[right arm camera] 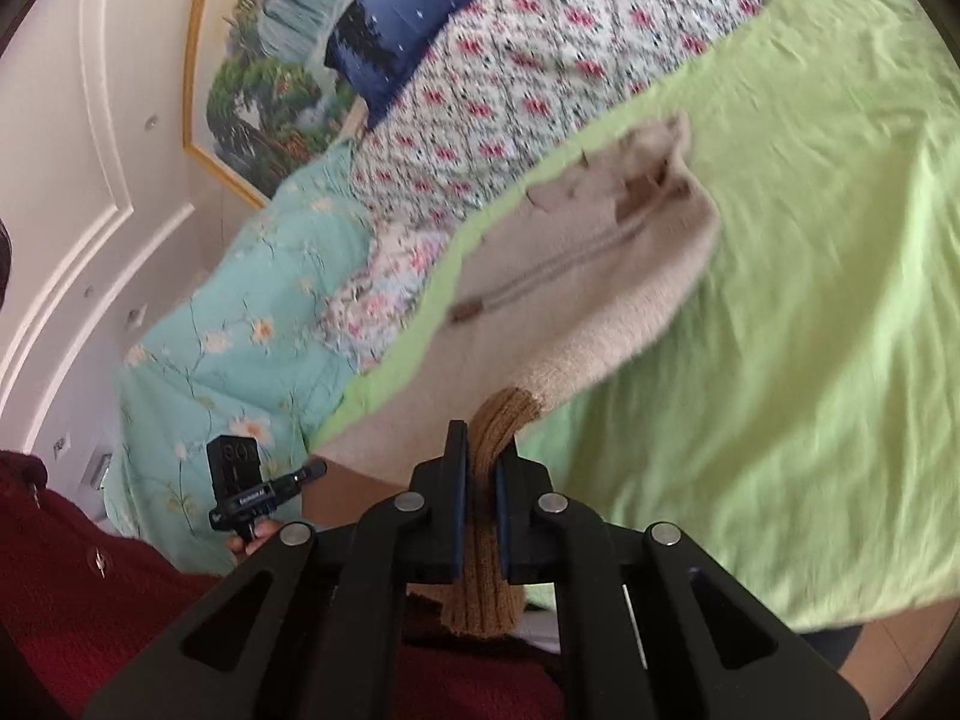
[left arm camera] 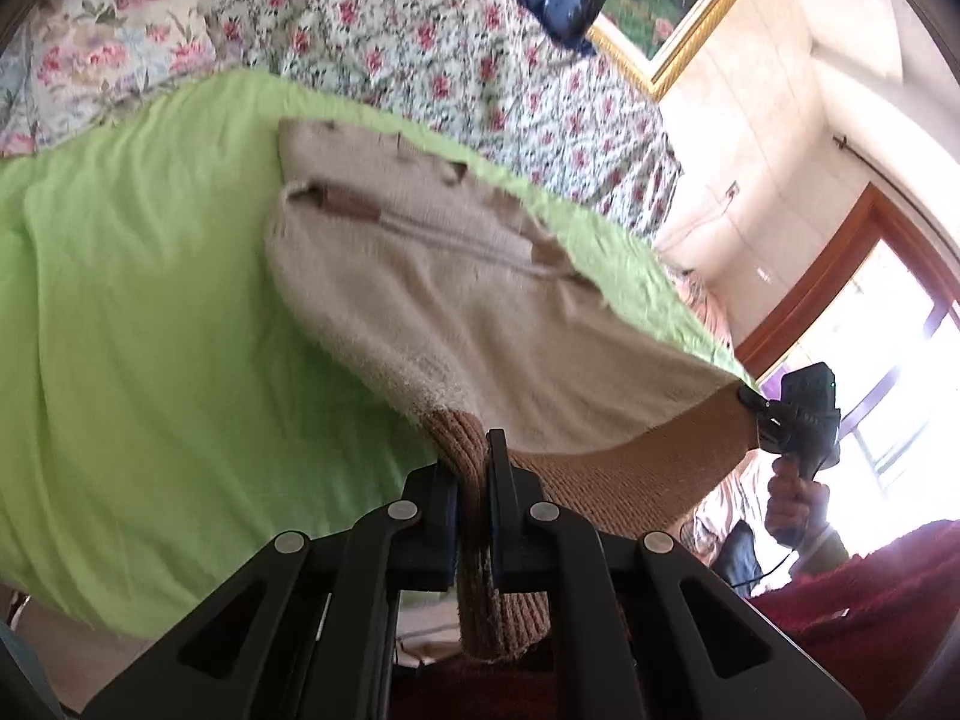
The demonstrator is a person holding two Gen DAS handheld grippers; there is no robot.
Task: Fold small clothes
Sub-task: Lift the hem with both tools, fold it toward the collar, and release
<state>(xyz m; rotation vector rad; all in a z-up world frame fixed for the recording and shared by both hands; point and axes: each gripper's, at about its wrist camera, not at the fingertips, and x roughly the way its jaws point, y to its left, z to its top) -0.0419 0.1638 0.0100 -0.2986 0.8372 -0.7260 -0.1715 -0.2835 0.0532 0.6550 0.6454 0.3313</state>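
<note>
1. Left wrist view: my left tongs [left arm camera: 474,468] are clamped on the brown ribbed hem of the beige sweater [left arm camera: 432,276].
2. My right tongs [right arm camera: 483,456] pinch the same hem at its other corner.
3. Between them the sweater hangs stretched and lifted, its far end lying on the green sheet [left arm camera: 150,300] of the bed.
4. A floral quilt [right arm camera: 510,78] lies beyond.

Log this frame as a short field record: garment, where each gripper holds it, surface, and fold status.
garment: beige fleece zip-up with brown ribbed hem
left gripper: jaws shut on one hem corner
right gripper: jaws shut on the other hem corner
garment state: hem lifted and stretched between grippers, collar end lying on the green sheet
fold status: no fold visible yet
</note>
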